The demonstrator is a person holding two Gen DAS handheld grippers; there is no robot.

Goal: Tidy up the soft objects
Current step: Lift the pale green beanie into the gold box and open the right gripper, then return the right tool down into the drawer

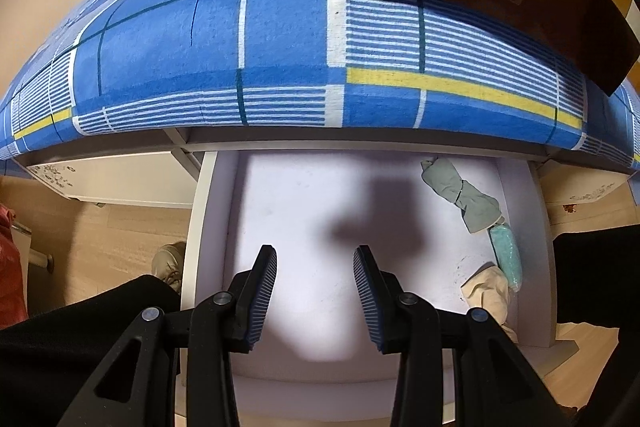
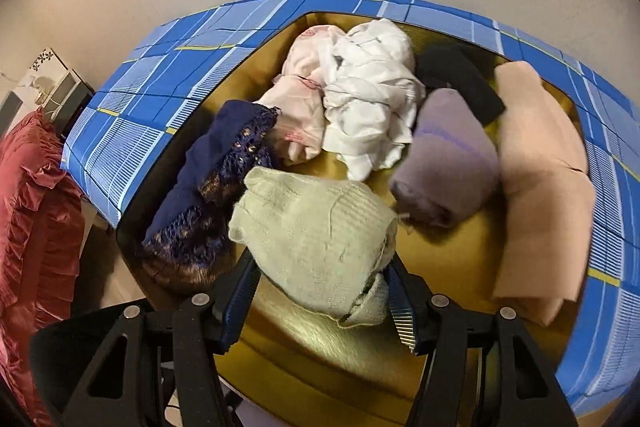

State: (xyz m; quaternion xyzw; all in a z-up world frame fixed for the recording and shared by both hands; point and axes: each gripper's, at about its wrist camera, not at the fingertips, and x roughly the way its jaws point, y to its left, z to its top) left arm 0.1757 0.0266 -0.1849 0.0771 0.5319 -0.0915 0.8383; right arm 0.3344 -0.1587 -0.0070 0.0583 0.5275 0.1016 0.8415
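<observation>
From your left wrist, the left gripper (image 1: 315,293) hangs partly open and empty over the white drawer (image 1: 216,211); a grey-green bundle (image 1: 464,193), a teal roll (image 1: 507,255) and a cream cloth (image 1: 488,293) lie along the drawer's right wall.

From your right wrist, the right gripper (image 2: 320,291) straddles a pale green knit (image 2: 316,231) inside the gold-lined box (image 2: 452,267), about half open; you cannot tell whether the pads press it.

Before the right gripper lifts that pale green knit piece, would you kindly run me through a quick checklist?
1. Right gripper around the pale green knit piece: ok.
2. Pads pressing it firmly: cannot tell.
3. Knit piece free of the navy lace garment beside it: cannot tell, they touch.
4. Left gripper empty and open: ok.
5. White drawer has bare floor: ok; only small rolled items along its right side.
</observation>
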